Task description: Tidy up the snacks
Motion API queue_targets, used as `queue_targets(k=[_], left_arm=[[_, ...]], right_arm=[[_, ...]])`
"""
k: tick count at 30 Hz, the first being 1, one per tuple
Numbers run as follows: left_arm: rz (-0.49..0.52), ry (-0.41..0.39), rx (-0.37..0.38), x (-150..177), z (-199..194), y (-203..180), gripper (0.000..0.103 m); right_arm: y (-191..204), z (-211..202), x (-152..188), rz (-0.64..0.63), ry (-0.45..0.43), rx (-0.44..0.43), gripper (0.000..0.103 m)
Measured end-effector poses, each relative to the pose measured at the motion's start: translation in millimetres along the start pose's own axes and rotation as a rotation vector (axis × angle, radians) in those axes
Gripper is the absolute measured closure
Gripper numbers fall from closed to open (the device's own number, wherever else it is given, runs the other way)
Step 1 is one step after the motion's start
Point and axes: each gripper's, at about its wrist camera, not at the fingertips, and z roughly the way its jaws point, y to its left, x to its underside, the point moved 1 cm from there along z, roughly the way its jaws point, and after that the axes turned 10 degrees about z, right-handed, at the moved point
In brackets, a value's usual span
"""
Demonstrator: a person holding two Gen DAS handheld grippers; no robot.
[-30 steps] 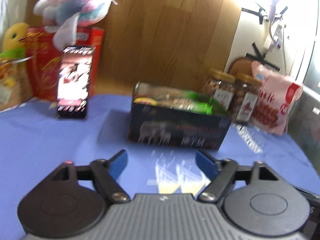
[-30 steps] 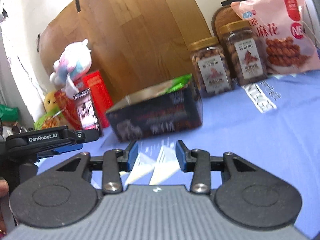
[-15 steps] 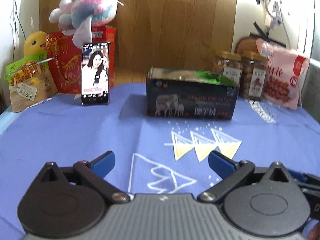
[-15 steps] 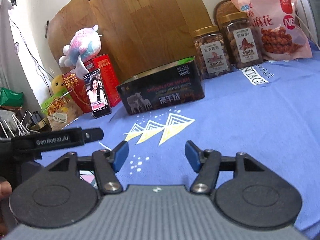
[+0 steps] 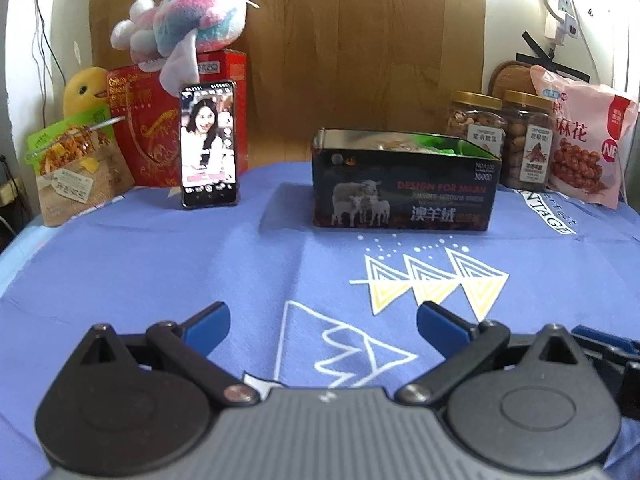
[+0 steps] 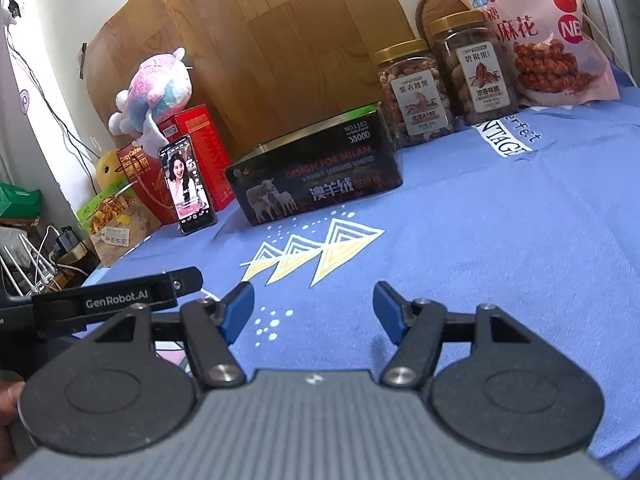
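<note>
Jaws on both grippers stand apart with only blue cloth [image 5: 160, 264] between them, having just been opening: the left gripper [image 5: 322, 322] spread wide, the right gripper [image 6: 313, 312] less so. Well beyond the left jaws and slightly right of their gap sits a dark tin [image 5: 404, 184] (open-topped, green wrappers showing inside). Right of it stand two nut jars [image 5: 474, 124] and a pink snack bag [image 5: 580, 140]. Far left of the jaws, a phone [image 5: 208, 144] leans against a red box [image 5: 232, 80] topped by a plush toy [image 5: 188, 16].

Low wrist views toward black tin [image 5: 404, 188] (shared)
</note>
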Motion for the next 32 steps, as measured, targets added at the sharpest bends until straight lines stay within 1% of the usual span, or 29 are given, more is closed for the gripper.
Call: queue_targets(k=[8,12,15,19,23,25,28,32], left_arm=[[0.013,0.019,0.019,2.1,2.2,-3.7,0.0],[0.02,0.033,0.002,1.3,2.9,-3.2,0.0],[0.032,0.01,-0.025,0.8,-0.1,-3.0,0.0],[0.048,-0.034,-0.039,-1.0,-6.9,-3.2,0.0],[0.1,-0.077,-0.055,0.3,-12.5,-10.2,0.0],[0.114,-0.075,-0.054,1.4,-13.0,-14.1,0.0],[0.089,-0.059,-0.021,1.9,-10.3,-12.6,0.0],[0.102,-0.055,-0.025,1.1,-9.3,-13.9,0.0]], right_arm=[[0.3,-0.3,-0.1,0.0,0.001,0.002,0.034],[0.9,-0.5,0.0,0.0,0.0,0.002,0.034],[1.7,-0.5,1.1,-0.005,-0.001,0.002,0.033],[1.4,-0.4,1.4,0.0,0.001,0.004,0.033],[0.2,-0.8,1.4,0.008,0.001,0.005,0.033],[0.3,-0.8,1.9,0.009,0.003,0.005,0.032],[0.4,-1.6,1.8,0.008,0.0,0.004,0.032],[-1.7,-1.1,1.3,0.015,0.001,0.006,0.032]])
